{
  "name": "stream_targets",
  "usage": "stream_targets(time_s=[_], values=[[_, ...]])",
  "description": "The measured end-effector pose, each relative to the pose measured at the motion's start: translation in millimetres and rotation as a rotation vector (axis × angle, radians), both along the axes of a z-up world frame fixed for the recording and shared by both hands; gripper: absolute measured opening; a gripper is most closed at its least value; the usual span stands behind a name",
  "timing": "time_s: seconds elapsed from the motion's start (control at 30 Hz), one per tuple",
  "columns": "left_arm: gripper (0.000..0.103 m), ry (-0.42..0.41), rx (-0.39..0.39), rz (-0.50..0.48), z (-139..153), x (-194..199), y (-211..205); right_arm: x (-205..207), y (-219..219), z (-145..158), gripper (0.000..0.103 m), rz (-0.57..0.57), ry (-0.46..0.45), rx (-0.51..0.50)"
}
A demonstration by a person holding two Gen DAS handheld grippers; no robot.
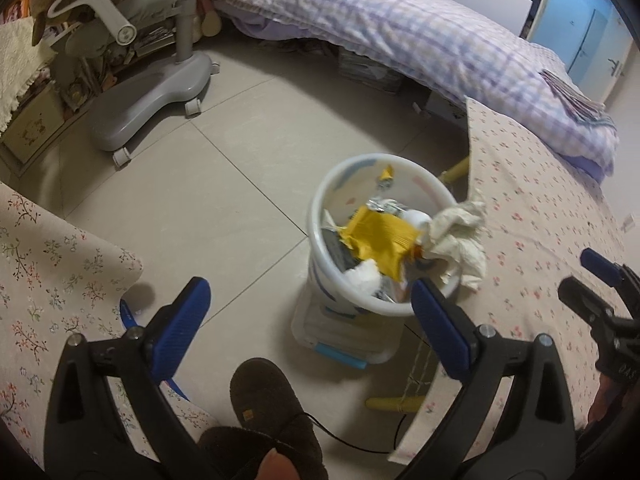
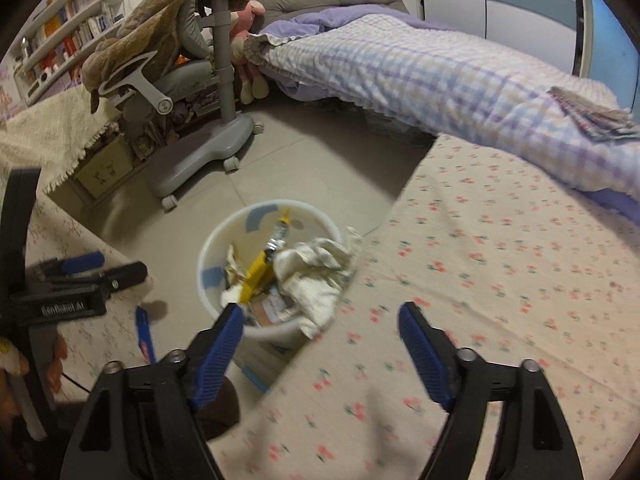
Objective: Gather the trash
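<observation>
A white trash bin (image 1: 320, 216) (image 2: 208, 256) stands on the floor beside the table. It holds a yellow wrapper (image 1: 380, 240) (image 2: 256, 274), white tissue (image 1: 364, 276) and other scraps. A crumpled cream paper towel (image 1: 460, 236) (image 2: 316, 276) lies over the bin's rim against the table edge. My left gripper (image 1: 310, 292) is open and empty above the floor, just in front of the bin. My right gripper (image 2: 322, 314) is open and empty above the table edge, near the paper towel; it also shows in the left wrist view (image 1: 592, 276).
A floral tablecloth (image 2: 500, 260) covers the table on the right. A grey wheeled chair (image 1: 160, 84) stands at the back left, a bed with a checked quilt (image 1: 400, 28) behind. A dark slipper (image 1: 268, 404) and a black cable (image 1: 360, 446) lie on the floor near me.
</observation>
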State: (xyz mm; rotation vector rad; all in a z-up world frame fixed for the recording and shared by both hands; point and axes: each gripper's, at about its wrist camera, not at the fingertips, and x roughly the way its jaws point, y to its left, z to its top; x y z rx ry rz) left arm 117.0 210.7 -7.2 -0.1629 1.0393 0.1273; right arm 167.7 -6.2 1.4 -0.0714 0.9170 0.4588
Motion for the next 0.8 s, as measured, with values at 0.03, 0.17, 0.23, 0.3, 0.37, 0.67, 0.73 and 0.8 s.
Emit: stream_targets(time_s=[0.03, 0.17, 0.23, 0.3, 0.37, 0.67, 0.73, 0.8], values=[[0.100, -0.003, -0.002, -0.004, 1.5, -2.0, -3.7, -4.6, -4.3, 1.7, 0.086, -0.004, -0.011, -0.011], [0.100, -0.029, -0.013, -0.035, 10.6, -12.3, -24.5, -25.8, -31.5, 4.5, 0.087, -0.033, -0.012, -0.040], [0.100, -0.041, -0.021, -0.058, 14.9, -17.1, -37.9, -34.6, -43.6, 4.3, 0.087, -0.044, -0.001, -0.044], [0.100, -0.054, -0.026, -0.085, 20.0, -22.1, -50.9, -46.1, -57.0, 6.0, 0.087, -0.059, -0.004, -0.057], [0.100, -0.066, -0.026, -0.102, 24.1, -28.4, -62.2, -57.8, -68.9, 9.5, 0.087, -0.070, -0.024, -0.070], [0.101, -0.126, -0.016, -0.179, 34.6, -64.2, -111.1, -109.1, -123.1, 17.3, 0.087, -0.129, -0.077, -0.071], [0.101, -0.145, -0.009, -0.180, 35.2, -72.4, -118.7, -122.0, -137.8, 16.0, 0.087, -0.161, -0.094, -0.078], [0.101, -0.160, -0.008, -0.179, 35.1, -78.9, -125.6, -131.3, -150.0, 16.4, 0.087, -0.195, -0.105, -0.071]])
